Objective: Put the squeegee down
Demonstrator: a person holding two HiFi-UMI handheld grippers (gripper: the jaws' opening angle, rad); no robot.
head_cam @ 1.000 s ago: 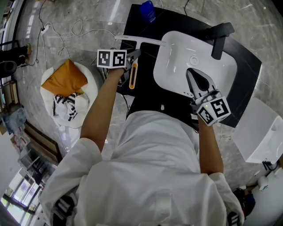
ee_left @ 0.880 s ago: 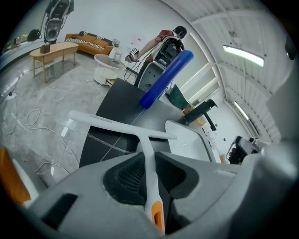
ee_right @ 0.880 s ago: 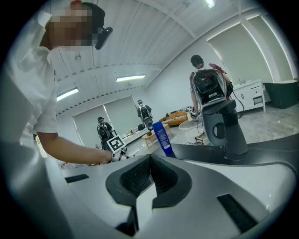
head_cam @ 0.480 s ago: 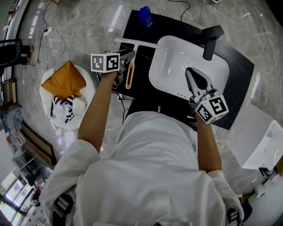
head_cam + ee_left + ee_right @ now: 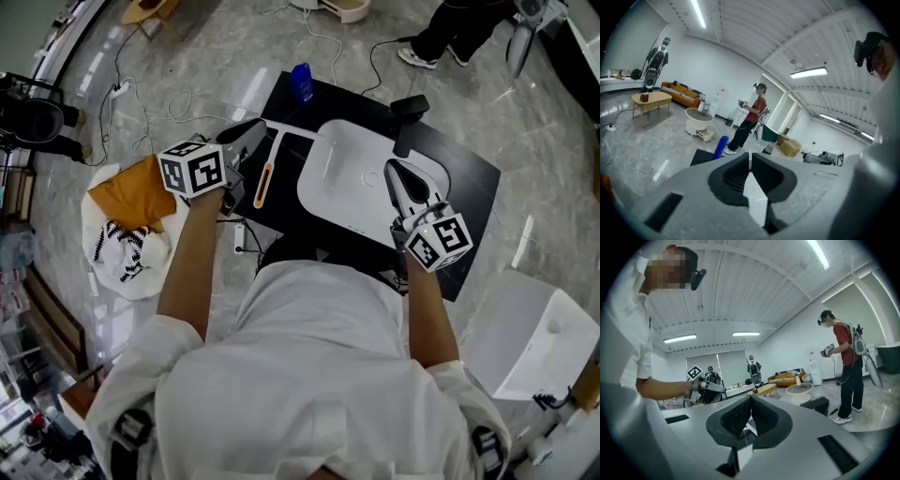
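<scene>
The squeegee, orange-handled with a white blade, lies flat on the black table just left of the white sink. My left gripper hangs above and to the left of it, apart from it. Its jaws are closing, almost together, with nothing between them. My right gripper is held over the sink's right side, shut and empty. Both gripper views look out level across the room, not at the table.
A black faucet stands at the sink's far side and a blue bottle at the table's far corner. A white bag with orange cloth lies on the floor at left, a white bin at right. Another person stands beyond the table.
The left gripper has lifted away from the squeegee, which stays lying on the table. Both grippers have risen, and the head view now takes in more of the floor.
</scene>
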